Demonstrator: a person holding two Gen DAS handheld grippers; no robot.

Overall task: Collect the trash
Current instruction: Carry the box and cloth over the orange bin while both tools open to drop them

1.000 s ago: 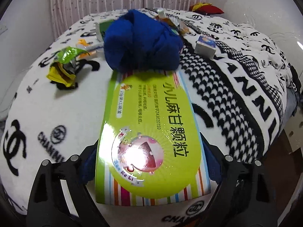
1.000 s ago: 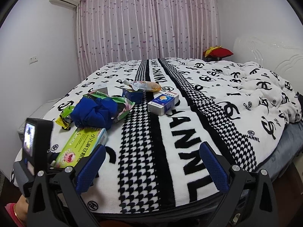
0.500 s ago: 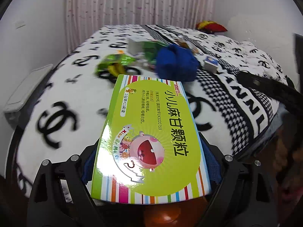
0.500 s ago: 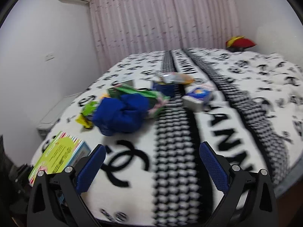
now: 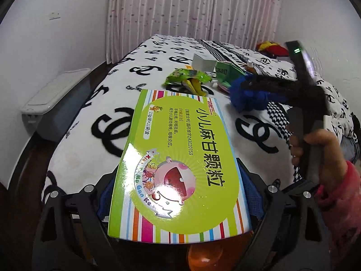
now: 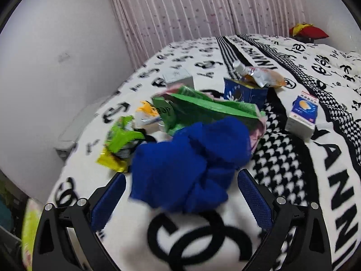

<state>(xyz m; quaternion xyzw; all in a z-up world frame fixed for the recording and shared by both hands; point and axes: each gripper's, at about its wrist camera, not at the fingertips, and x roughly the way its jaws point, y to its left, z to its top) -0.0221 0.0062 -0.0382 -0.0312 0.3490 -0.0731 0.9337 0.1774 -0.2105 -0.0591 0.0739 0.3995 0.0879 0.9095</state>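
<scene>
1. The left gripper (image 5: 178, 194) has its jaws clamped on a green medicine box (image 5: 178, 164), lifted off the bed (image 5: 94, 149).
2. The right gripper (image 6: 180, 198), jaws spread and empty, frames a blue cloth (image 6: 187, 162); wrappers (image 6: 119, 135) and boxes (image 6: 303, 115) remain farther back.

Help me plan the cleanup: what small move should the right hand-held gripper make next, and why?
Probably ease forward and down, then close. The right hand-held gripper is open and empty, with the crumpled blue cloth just ahead between its fingers, while the left hand-held gripper already holds the flat green cardboard medicine box.
</scene>
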